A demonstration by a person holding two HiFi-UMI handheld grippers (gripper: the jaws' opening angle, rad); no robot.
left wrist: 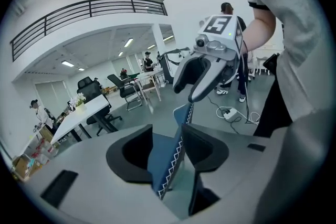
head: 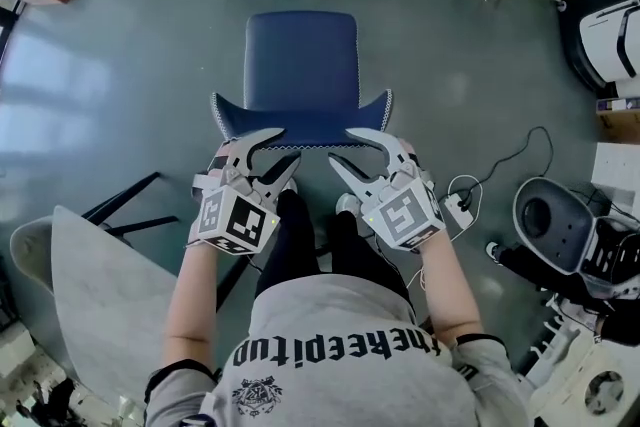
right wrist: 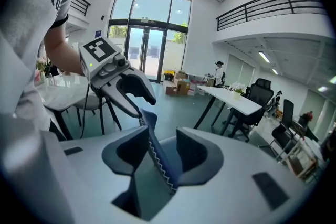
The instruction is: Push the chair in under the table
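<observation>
Head view, one chair (head: 300,55), left gripper (head: 288,146), right gripper (head: 341,146)

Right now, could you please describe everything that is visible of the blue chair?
The blue chair stands upright on the grey floor, seen from above and behind. Its seat and backrest look like dark blue fabric. The backrest's top edge flares at both corners and carries white zigzag stitching. The seat is empty, and the legs are hidden beneath it. The left tongs and right tongs each straddle that top edge with jaws open, not clamping it.
</observation>
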